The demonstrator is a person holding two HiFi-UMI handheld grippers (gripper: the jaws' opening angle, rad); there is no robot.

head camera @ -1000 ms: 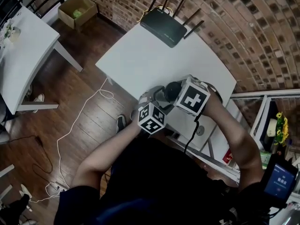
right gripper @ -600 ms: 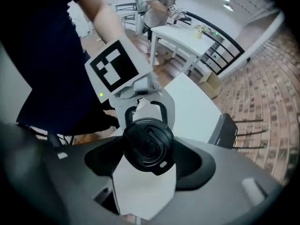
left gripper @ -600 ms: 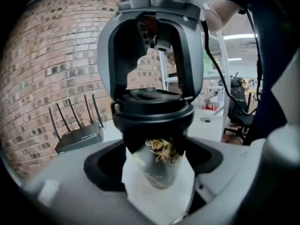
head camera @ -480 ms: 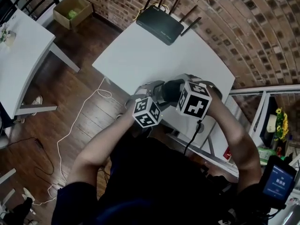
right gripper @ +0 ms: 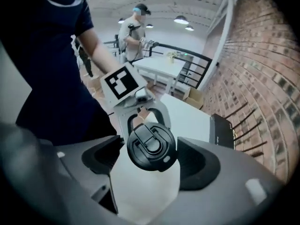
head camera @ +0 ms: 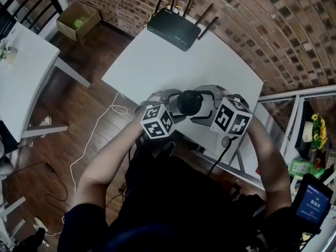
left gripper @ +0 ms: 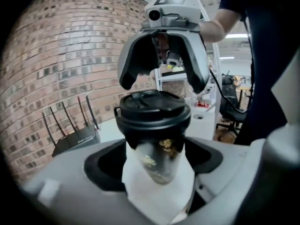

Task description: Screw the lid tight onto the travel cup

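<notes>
Head view: right gripper (head camera: 202, 100) has swung right, off the lid (right gripper: 151, 147) of the travel cup (head camera: 189, 103) at the desk's (head camera: 157, 62) near edge, its fingers (right gripper: 199, 165) opening clear of it, left gripper (head camera: 169, 103) fingers also apart round the body; lid probably tight, or a re-grip due.

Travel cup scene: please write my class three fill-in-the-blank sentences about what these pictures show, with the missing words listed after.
1. The travel cup carries a lid whose colour is ____.
2. At the far edge of the white table lies a black ____ with antennas.
3. The wall beyond the table is built of ____.
Missing words: black; router; brick.
</notes>
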